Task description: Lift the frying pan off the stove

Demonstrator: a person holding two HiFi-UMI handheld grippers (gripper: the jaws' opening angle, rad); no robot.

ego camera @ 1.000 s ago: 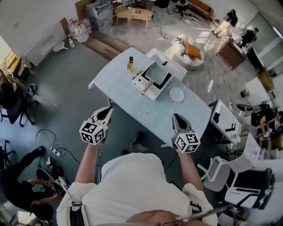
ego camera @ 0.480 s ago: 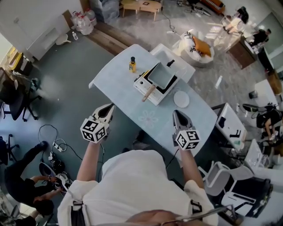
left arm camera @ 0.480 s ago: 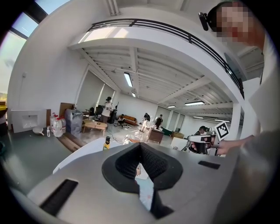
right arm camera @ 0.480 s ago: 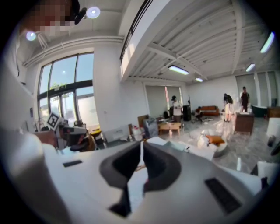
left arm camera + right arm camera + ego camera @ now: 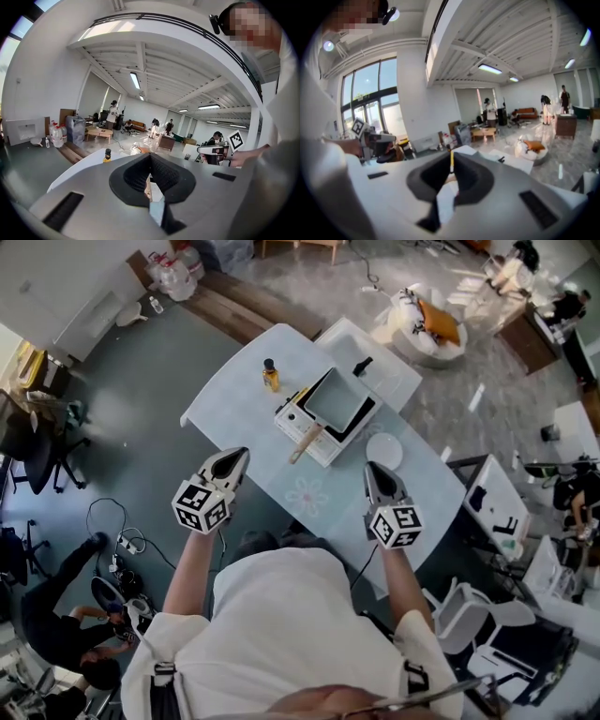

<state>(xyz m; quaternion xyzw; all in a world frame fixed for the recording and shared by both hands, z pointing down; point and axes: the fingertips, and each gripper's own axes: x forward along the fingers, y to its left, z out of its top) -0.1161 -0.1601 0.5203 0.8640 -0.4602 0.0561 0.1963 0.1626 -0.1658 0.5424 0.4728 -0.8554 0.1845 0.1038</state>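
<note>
A square grey frying pan [image 5: 334, 400] with a wooden handle [image 5: 306, 442] sits on a white portable stove [image 5: 296, 415] on the pale blue table [image 5: 234, 399]. The handle points toward me. My left gripper [image 5: 232, 461] hovers over the table's near left edge, short of the stove, its jaws shut and empty. My right gripper [image 5: 374, 474] hangs over the near right part of the table, likewise shut on nothing. In the left gripper view, the left gripper [image 5: 150, 158] has its pads closed together; the right gripper [image 5: 452, 159] looks the same in its own view.
A small yellow bottle [image 5: 270, 376] stands left of the stove and a white plate [image 5: 383, 450] lies to its right. A white side table [image 5: 370, 362] adjoins the far edge. Office chairs [image 5: 469, 615], cables [image 5: 112, 549] and people surround the table.
The table and stove have slid nearer in the head view. Both grippers, still shut, now sit over the table's near edge.
</note>
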